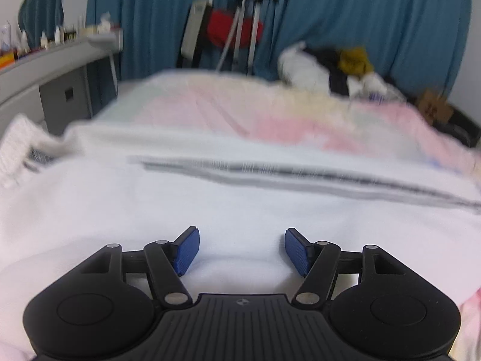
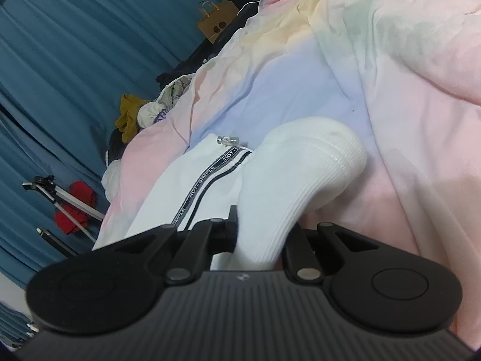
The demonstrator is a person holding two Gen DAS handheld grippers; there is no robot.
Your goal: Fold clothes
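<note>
My left black two-finger gripper w/ blue pads [image 1: 242, 251]: jaws spread wide, nothing between, hovering low & level. My right black gripper [image 2: 261, 240]: rolled sideways, jaws clamped on white ribbed cuff [image 2: 300, 186].
</note>
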